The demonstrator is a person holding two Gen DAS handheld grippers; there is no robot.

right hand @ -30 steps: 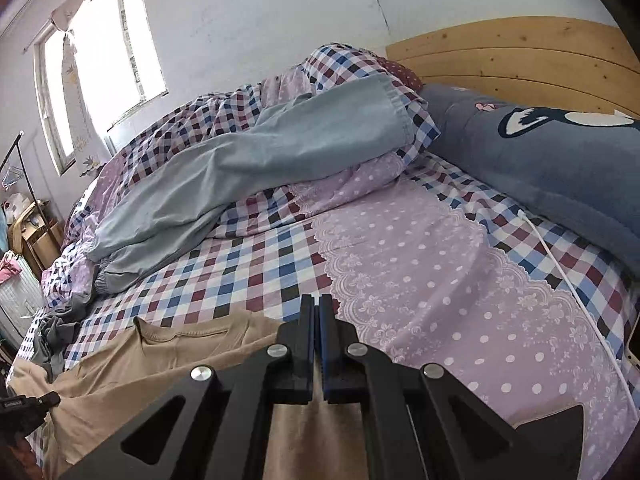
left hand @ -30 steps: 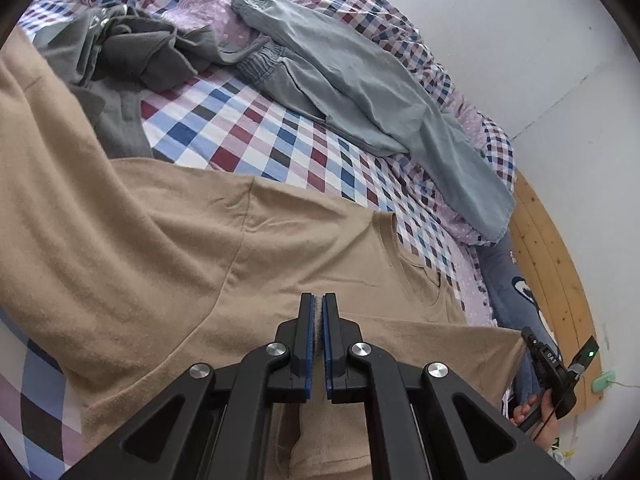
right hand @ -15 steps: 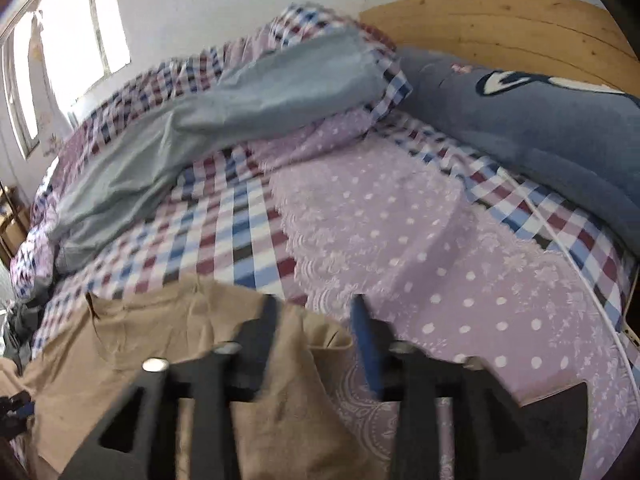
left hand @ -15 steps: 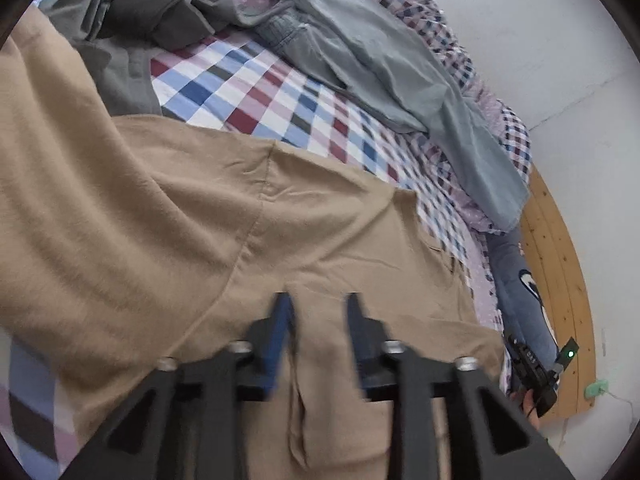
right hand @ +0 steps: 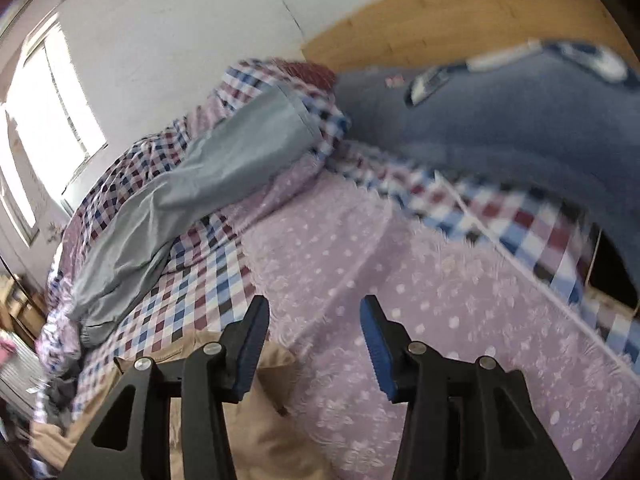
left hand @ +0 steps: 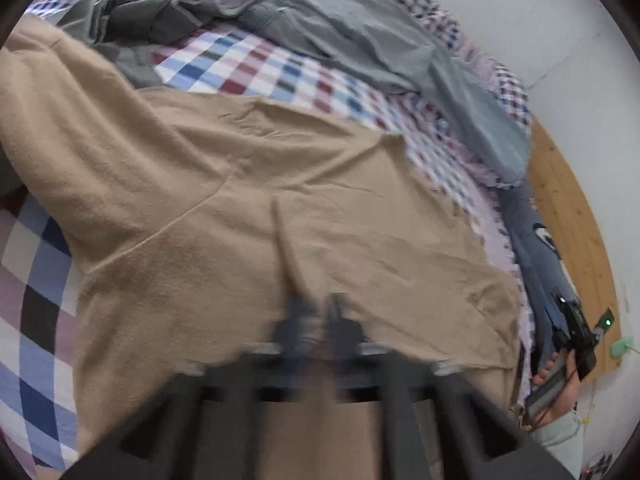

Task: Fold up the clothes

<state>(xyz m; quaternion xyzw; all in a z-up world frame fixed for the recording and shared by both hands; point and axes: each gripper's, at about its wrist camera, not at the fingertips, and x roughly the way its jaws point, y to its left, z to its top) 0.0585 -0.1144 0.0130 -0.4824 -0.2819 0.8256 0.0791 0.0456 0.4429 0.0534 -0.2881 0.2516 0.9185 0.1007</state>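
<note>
Tan knit T-shirt (left hand: 304,216) lay spread flat across the checked and lilac dotted bedspread (left hand: 260,68), its collar end toward the wooden headboard (left hand: 568,216) and its long axis running left to right across the left wrist view. One sleeve reached out to the far left; a raised crease stood in the cloth just ahead of the left gripper (left hand: 316,316).

Left gripper was blurred by motion. A narrow gap seemed to show between its dark fingers, with no cloth visibly pinched, but how far apart they stood could not be told for certain. It hung directly over the shirt's near edge, mid-body.

Right gripper (right hand: 316,344) stood wide apart, blue pads (right hand: 376,348) bare, holding nothing. It sat over the dotted cover, just beyond the shirt's headboard-side end; the tan fabric lay below and to its left in the right wrist view.

Grey-blue trousers (right hand: 192,184) and a dark grey crumpled garment (left hand: 144,8) lay well apart, farther up the bed, untouched.

Judgement: the shirt was laid out but no fold was made. The left gripper was nearer the body and sleeve; the right was nearer the collar-side end. A lengthwise fold would call for both to take the near edge.
</note>
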